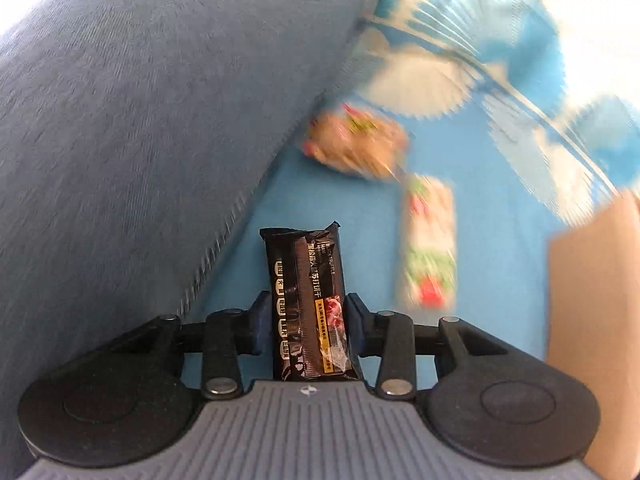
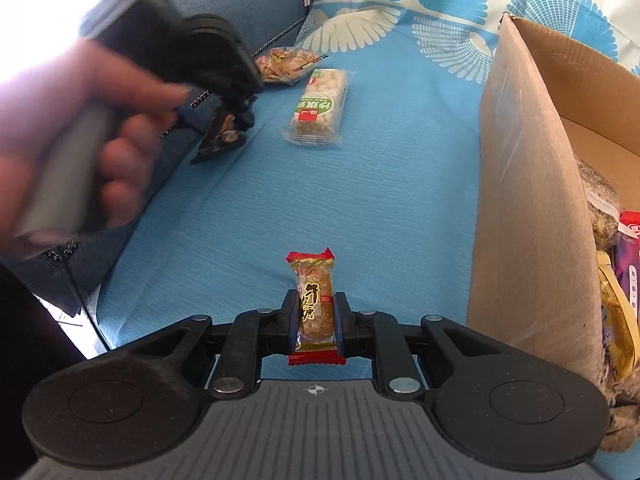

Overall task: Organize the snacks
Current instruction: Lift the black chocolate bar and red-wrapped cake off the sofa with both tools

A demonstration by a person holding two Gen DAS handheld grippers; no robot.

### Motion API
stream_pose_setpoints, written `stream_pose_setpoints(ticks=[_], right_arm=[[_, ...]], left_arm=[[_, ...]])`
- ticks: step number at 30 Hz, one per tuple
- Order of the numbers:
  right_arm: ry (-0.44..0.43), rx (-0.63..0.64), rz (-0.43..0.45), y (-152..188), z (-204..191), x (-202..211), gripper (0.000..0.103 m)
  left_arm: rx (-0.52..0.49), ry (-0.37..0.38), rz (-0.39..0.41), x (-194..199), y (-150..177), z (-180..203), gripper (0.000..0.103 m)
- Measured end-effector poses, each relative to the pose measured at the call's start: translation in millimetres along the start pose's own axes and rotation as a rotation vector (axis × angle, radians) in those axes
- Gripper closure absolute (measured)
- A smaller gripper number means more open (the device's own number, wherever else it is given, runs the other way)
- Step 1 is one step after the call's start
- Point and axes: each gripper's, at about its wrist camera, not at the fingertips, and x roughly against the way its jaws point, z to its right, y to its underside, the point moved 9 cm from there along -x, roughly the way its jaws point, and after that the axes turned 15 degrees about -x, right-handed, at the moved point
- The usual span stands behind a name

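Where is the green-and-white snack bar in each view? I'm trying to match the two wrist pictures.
Left wrist: the green-and-white snack bar lies blurred right of centre on the blue cloth, beyond the left gripper.
Right wrist: it lies sharp above centre, far ahead of the right gripper.
Shared landmark: the cardboard box, at the right edge in both.

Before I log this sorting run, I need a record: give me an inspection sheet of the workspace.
Surface: blue patterned cloth.
Job's things: black truffle cracker pack and peanut candy, both gripped; green-label snack bar and clear cracker bag lying loose.
Clutter: nothing seen.
Grippers: left gripper and right gripper, each shut on a snack.
Cables: nothing seen.
Surroundings: cardboard box with snacks inside; blue sofa cushion.
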Motion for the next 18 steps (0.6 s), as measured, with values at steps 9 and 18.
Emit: stream_pose_setpoints(ticks=[9, 18], right_arm=[[0.012, -0.020, 0.010, 1, -3, 1, 0.085], [0.041, -0.026, -0.029, 5, 4, -4, 0.084]], left_arm=[[-0.299, 0.107, -0.085, 22, 46, 33, 0.060], [-0.373, 0.045, -0.129, 3, 53, 50, 0.058]])
